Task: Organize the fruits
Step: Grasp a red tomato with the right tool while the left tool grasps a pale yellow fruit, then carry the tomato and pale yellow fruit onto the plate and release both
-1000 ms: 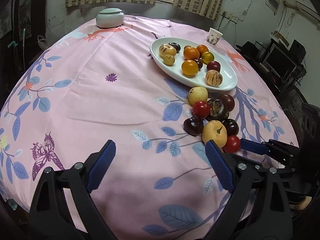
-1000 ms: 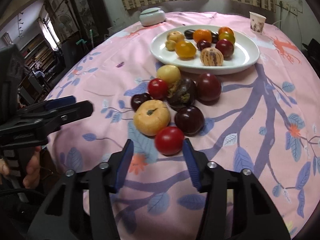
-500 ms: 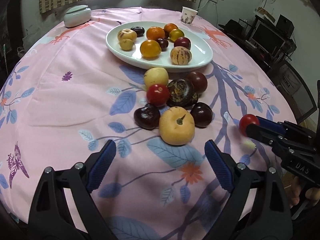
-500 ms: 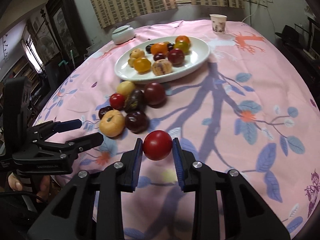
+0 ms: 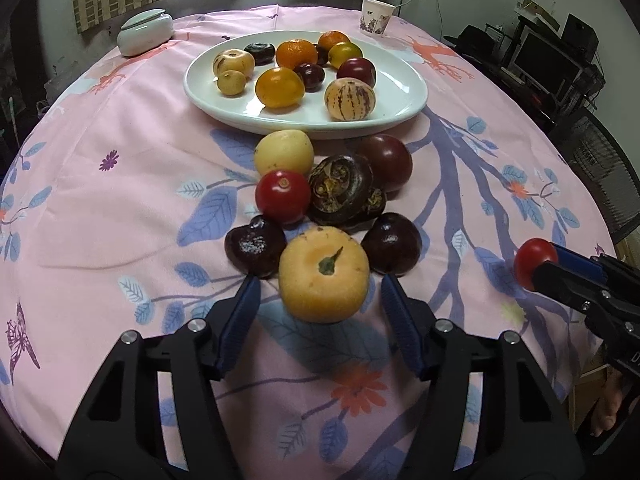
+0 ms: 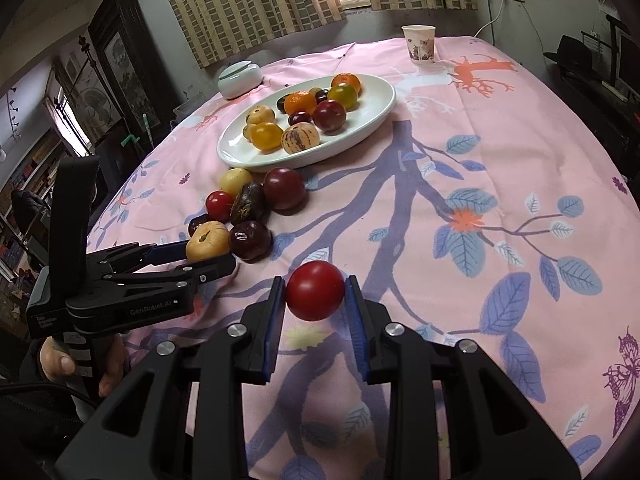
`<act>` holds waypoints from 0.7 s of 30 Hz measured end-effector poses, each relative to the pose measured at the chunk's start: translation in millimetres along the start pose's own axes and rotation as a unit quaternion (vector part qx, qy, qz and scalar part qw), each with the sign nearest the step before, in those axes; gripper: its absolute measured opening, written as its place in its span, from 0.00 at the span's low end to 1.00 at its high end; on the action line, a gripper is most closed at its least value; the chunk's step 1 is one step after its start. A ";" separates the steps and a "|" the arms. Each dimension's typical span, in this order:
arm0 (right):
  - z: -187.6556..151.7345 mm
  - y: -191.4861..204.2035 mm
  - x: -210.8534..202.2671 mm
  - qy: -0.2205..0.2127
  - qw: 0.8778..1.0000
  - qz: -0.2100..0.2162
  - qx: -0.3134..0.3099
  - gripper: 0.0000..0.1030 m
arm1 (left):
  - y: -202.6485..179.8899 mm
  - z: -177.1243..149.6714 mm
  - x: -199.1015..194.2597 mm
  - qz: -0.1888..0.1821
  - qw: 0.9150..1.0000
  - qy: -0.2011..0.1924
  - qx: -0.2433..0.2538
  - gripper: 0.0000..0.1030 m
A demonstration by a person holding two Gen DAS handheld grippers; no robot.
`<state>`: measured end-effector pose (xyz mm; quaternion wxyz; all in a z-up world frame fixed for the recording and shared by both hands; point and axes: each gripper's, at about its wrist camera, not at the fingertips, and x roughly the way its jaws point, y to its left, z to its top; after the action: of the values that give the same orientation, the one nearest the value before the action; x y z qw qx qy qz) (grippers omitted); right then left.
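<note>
Red tomato [image 6: 315,290] pinched between the blue pads of the right gripper [image 6: 315,300], lifted clear of the pink tablecloth [image 6: 460,152], near the table's near edge. In the left wrist view, only part of that tomato [image 5: 535,257] showing, the rest hidden behind the right gripper's [image 5: 538,266] finger. Yellow round fruit [image 5: 324,274] sitting between the spread fingers of the left gripper [image 5: 320,300], jaws wide with a gap on both sides, no visible contact. Hard to tell from the right wrist view whether the left gripper [image 6: 208,258] touches that yellow fruit [image 6: 207,241], the tips overlapping it. Around it, a cluster on the cloth: two dark plums [image 5: 256,249] [image 5: 392,243] just beside, a second red tomato [image 5: 283,196], a dark wrinkled fruit [image 5: 342,188] with another partly hidden under it, a pale yellow fruit [image 5: 284,153] and a large dark red one [image 5: 388,161]. Beyond, touching the cluster's far side, a white oval plate [image 5: 404,92] carrying oranges, plums and a striped fruit, some overlapped and hard to count. Farther back, a paper cup [image 5: 377,16] and a lidded white jar [image 5: 146,32]. Open cloth wide to the right of the cluster and plate; table edge close beneath both grippers; dark furniture past the far right rim.
</note>
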<state>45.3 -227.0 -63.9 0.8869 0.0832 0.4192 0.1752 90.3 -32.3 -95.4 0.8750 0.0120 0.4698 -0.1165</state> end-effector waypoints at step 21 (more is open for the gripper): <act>9.8 36.1 10.2 0.009 1.000 0.005 -0.021 0.30 | 31.2 -4.4 -45.4 -0.030 0.999 -0.042 -0.013 0.41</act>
<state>50.1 -189.8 -54.3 0.8839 0.0656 0.4227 0.1891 69.4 7.3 -63.2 0.8903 -0.0181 0.4338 -0.1373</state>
